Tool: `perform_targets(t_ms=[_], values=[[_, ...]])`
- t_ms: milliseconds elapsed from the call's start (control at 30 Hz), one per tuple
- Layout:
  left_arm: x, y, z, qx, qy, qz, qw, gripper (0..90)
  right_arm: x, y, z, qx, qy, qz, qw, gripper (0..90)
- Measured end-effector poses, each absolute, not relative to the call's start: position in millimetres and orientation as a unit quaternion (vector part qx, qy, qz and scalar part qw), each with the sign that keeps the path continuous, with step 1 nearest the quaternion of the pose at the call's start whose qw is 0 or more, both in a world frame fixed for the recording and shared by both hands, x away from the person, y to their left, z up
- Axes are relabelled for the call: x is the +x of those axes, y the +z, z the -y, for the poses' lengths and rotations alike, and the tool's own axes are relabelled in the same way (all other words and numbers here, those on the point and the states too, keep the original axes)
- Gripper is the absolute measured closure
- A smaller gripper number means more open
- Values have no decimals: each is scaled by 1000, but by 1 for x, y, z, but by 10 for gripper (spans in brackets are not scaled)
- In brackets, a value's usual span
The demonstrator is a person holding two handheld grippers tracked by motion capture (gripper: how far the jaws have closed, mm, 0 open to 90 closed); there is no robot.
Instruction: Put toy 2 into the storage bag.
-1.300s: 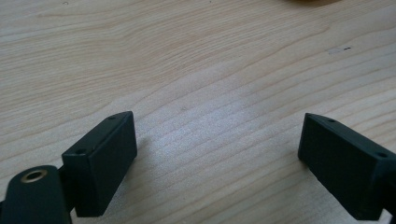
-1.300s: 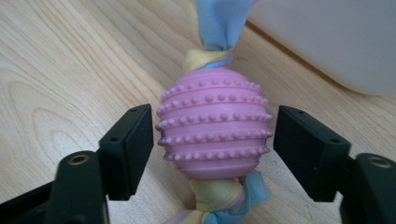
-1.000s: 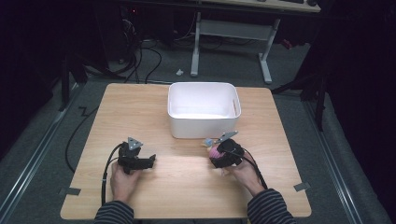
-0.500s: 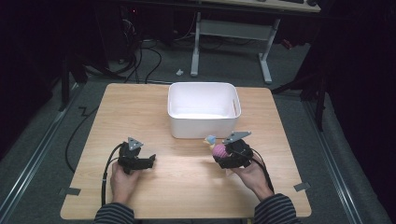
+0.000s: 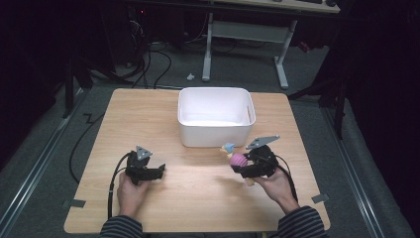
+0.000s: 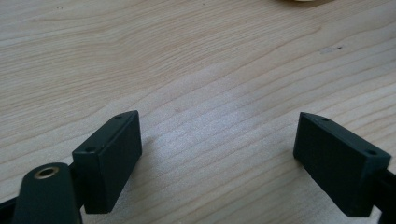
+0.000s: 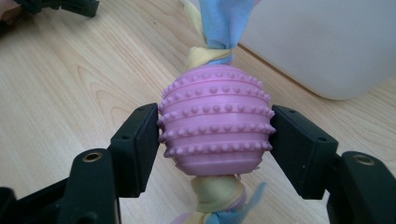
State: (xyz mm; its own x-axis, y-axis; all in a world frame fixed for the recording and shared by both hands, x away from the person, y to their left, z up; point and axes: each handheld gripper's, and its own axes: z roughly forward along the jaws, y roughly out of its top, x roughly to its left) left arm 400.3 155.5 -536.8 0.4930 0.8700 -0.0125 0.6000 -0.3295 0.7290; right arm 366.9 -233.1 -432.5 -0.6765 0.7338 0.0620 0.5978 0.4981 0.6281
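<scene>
High view: right tool (image 5: 246,163) clamped on pink knobbed toy (image 5: 238,159), now clear of the surface (image 5: 198,198); one second ago lower and nearer the wood, half a second ago partly raised. Fabric tails of the toy hanging at both ends. White bin (image 5: 216,115) at 11 o'clock from the toy, near, not touching. Left tool (image 5: 157,171) parked on the wood at 9 o'clock from the toy, well apart, unmoved.

Right gripper view: both pads (image 7: 140,140) pressed on the toy (image 7: 215,119) at its waist, grip centred, bin wall (image 7: 322,42) at 1 o'clock.

Left gripper view: jaws wide, just eased inward slightly, nothing between them, bare wood below.

Judgement: pick-up complete, lift under way; transfer over the bin rim the likely remaining step.
</scene>
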Motion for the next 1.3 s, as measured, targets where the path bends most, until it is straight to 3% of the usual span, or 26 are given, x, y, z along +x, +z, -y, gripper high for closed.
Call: perform_targets(t_ms=[967, 1300], values=[[398, -537, -155, 789, 198, -469, 345, 167, 368, -362, 245, 364, 369, -845, 133, 354], [399, -537, -156, 789, 195, -469, 347, 172, 398, -334, 243, 354, 361, -853, 125, 355]])
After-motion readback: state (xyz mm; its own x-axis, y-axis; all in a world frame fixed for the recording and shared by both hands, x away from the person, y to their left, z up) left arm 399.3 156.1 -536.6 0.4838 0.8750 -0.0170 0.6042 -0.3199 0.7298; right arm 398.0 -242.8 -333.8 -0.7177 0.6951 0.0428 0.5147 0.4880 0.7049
